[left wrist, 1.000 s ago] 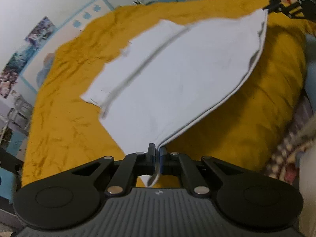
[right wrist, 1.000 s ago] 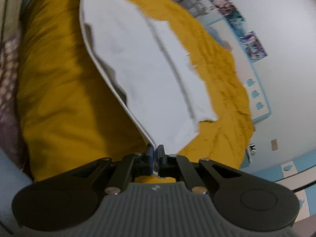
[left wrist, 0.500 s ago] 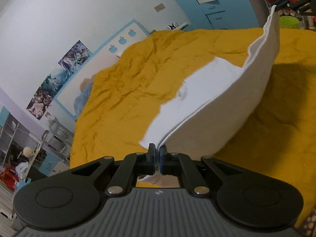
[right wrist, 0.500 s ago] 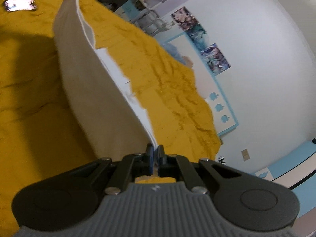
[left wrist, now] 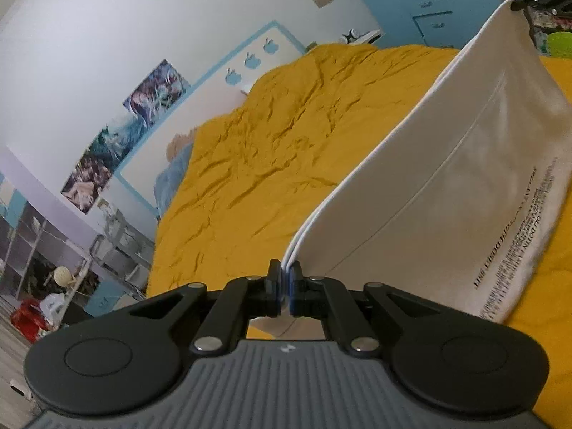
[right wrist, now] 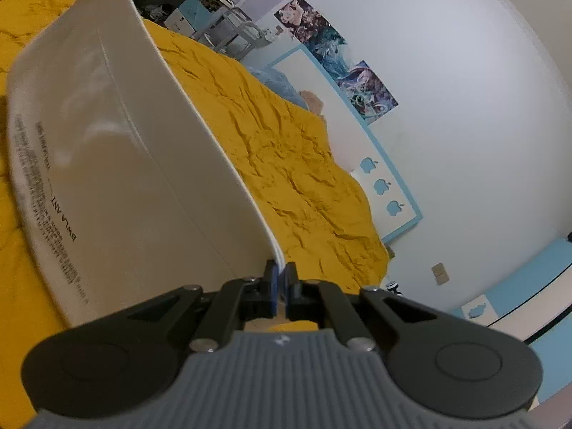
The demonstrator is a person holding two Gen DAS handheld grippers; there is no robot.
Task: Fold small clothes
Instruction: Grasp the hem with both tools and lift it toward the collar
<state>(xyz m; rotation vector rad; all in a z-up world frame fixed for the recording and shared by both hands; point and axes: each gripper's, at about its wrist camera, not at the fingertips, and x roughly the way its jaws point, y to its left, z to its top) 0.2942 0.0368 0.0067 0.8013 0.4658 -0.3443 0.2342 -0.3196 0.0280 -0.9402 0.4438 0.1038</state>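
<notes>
Both hand-held grippers were clamped on the same white cloth garment with black printed lettering, one at each end of its upper edge. Left gripper: pads pressed together on a doubled white hem, two layers visible at the pinch. Right gripper: same, jaws closed on the layered edge. The far corner in each view ran to the other gripper, seen small and dark at the frame top.

The garment hung in the air between them, stretched as a curved sheet above the rumpled mustard-yellow bedspread. Whether its lower edge touched the bedspread, could not tell. Printed text ran along that lower edge.

Handling, judged: light, thin, fully limp; it bowed under its own weight with a soft seam line across the panel. Not slippery against the pads, not fragile. It would likely sag or twist if the pull between the corners slackened. Best hold seemed the hemmed corners, as taken, catching both layers so neither slid free when lowered.

Wall posters behind the bed.
</notes>
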